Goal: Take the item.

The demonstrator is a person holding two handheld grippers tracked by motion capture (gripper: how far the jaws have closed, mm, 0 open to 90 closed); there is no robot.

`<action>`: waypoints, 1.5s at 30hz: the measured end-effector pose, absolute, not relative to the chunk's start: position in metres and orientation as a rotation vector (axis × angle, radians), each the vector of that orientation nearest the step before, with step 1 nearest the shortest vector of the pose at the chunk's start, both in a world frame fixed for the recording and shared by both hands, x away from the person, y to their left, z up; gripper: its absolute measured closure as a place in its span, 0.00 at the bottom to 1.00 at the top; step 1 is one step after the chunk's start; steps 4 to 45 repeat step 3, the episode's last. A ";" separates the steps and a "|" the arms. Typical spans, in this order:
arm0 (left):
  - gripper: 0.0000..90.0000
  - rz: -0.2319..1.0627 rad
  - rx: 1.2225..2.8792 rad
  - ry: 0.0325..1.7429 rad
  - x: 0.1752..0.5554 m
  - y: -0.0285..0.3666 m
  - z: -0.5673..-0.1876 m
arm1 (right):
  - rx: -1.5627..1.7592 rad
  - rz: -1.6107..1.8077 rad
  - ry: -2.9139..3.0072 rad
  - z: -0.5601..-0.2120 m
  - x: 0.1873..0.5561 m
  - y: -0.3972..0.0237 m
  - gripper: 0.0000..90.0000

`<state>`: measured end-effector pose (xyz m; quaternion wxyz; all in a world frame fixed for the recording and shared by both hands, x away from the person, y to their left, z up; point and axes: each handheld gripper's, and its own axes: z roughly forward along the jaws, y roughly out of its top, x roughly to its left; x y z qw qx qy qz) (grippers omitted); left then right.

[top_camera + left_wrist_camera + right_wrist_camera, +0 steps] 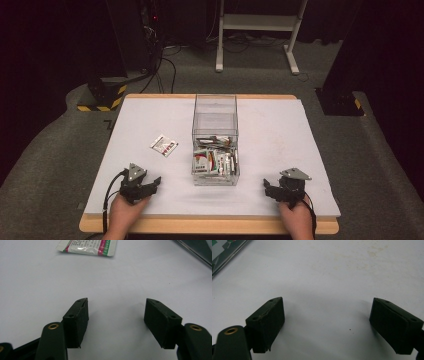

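A clear plastic box (215, 142) stands mid-table, its near half holding several small sachets. One white sachet with red and green print (164, 145) lies flat on the white table top to the box's left; the left gripper view has the same sachet (88, 247) ahead of the jaws. My left gripper (156, 182) rests low near the table's front left, jaws wide apart with nothing between them (116, 312). My right gripper (266, 187) sits at the front right, open and empty (327, 315), bare table between its pads.
The white table top (280, 130) has a wooden front edge (210, 226). Beyond it on the grey carpet stand a white frame (257, 30), dark stands and a yellow-black striped base (102, 97). The box's corner (227, 252) shows at the right gripper view's upper left.
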<state>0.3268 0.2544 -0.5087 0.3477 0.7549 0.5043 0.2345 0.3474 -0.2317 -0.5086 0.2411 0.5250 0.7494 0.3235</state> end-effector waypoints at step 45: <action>0.40 0.608 1.958 1.307 0.327 0.255 -0.509 | 1.434 0.884 2.049 -0.509 0.347 -0.232 0.14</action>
